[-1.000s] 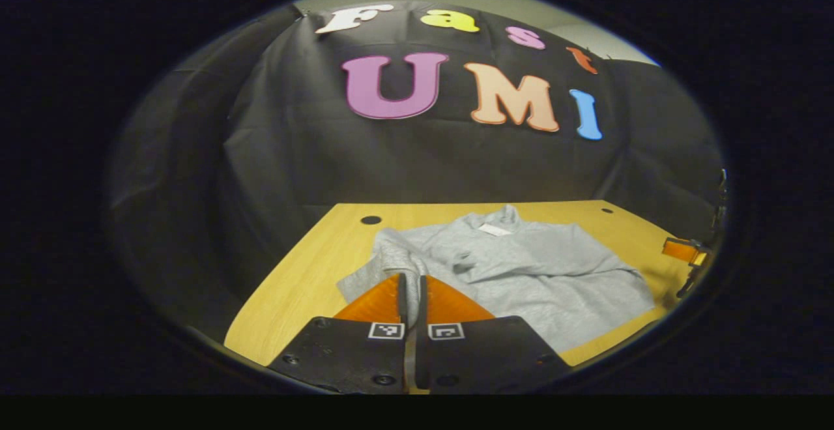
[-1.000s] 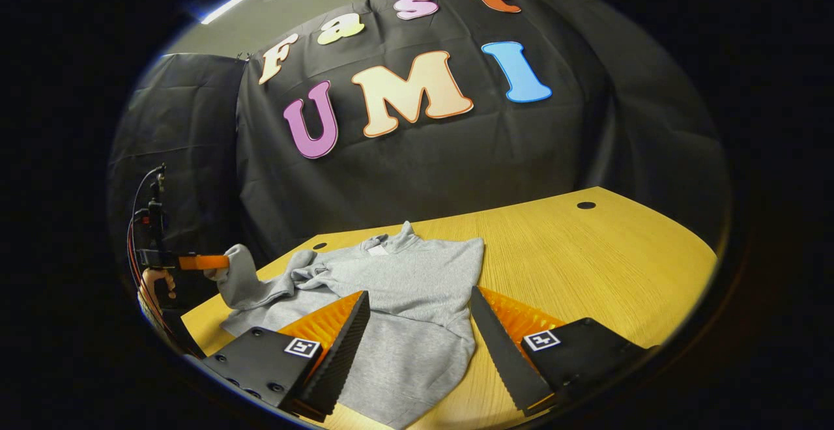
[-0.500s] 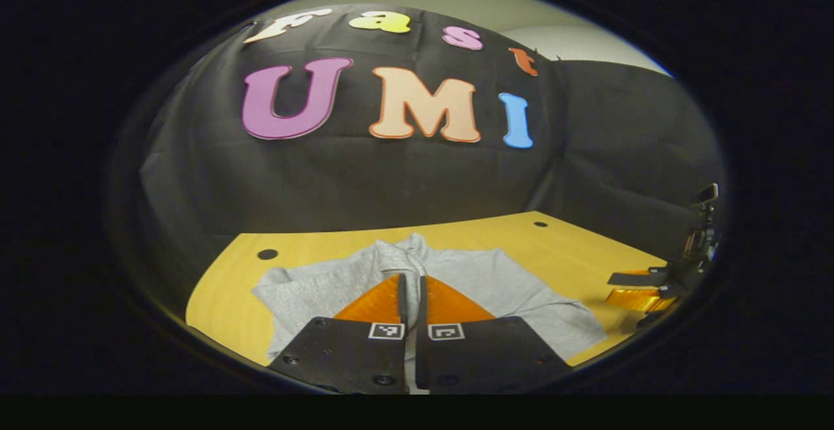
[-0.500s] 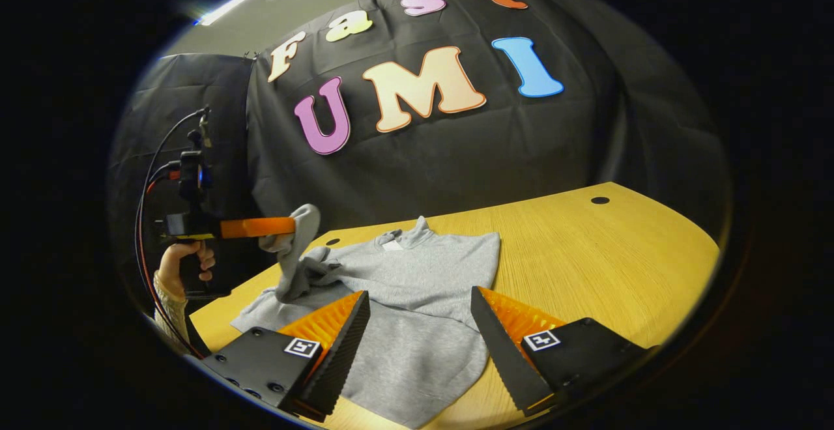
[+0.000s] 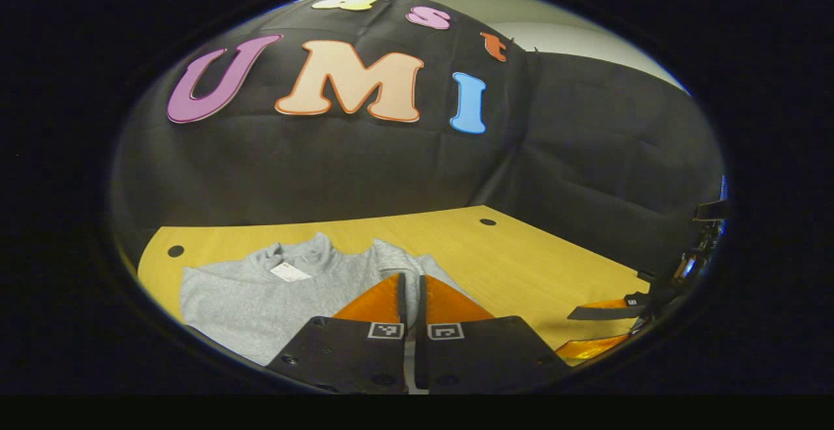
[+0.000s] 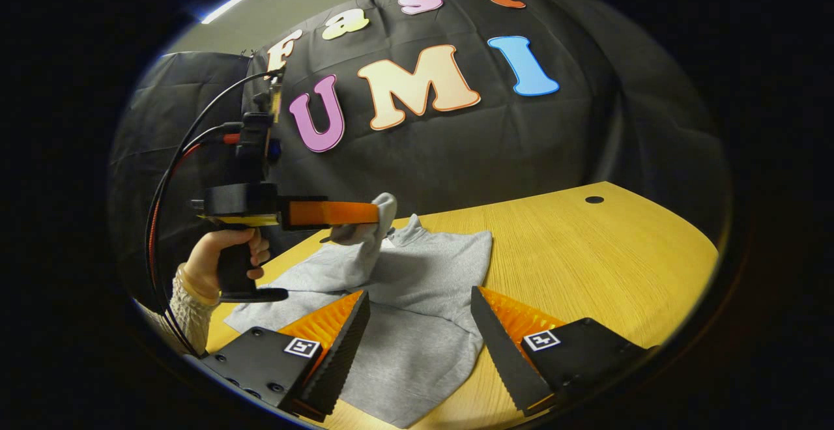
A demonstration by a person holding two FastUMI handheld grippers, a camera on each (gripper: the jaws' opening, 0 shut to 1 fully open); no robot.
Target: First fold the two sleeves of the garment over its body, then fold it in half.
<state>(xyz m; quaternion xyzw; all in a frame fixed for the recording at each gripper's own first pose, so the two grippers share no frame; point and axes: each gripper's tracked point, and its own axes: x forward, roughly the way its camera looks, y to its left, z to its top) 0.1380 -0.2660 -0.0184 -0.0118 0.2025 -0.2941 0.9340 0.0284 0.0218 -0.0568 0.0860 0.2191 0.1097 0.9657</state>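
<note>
Left gripper view
Left gripper (image 5: pixel 412 286): at the bottom centre, its fingers pressed together with grey fabric of the sleeve (image 5: pixel 391 257) clamped between them.
Garment (image 5: pixel 260 293): a grey sweatshirt lying flat on the wooden bench (image 5: pixel 521 267), to the left of the fingers, collar toward the black cloth wall, with a small white tag (image 5: pixel 290 272) at the neck.
Right gripper (image 5: pixel 603 329): low at the right edge, over the bench near its front, fingers set apart, holding nothing.

Right gripper view
Right gripper (image 6: pixel 420 326): at the bottom, fingers wide apart, nothing between them; it hangs just above the near hem of the garment (image 6: pixel 417 300).
Left gripper (image 6: pixel 378 213): on the left, raised above the bench (image 6: pixel 586 254), pointing sideways over the garment, held by a hand (image 6: pixel 221 254) in a knitted cuff, cables running up from its body.
Sleeve (image 6: pixel 358 247): its end pinched in the left gripper's fingers; the rest drapes down onto the garment's body, lifted clear of the bench.
Garment position: spread on the left half of the bench, collar toward the wall; the right half of the bench is bare wood with a dark round hole (image 6: pixel 593 199).
</note>
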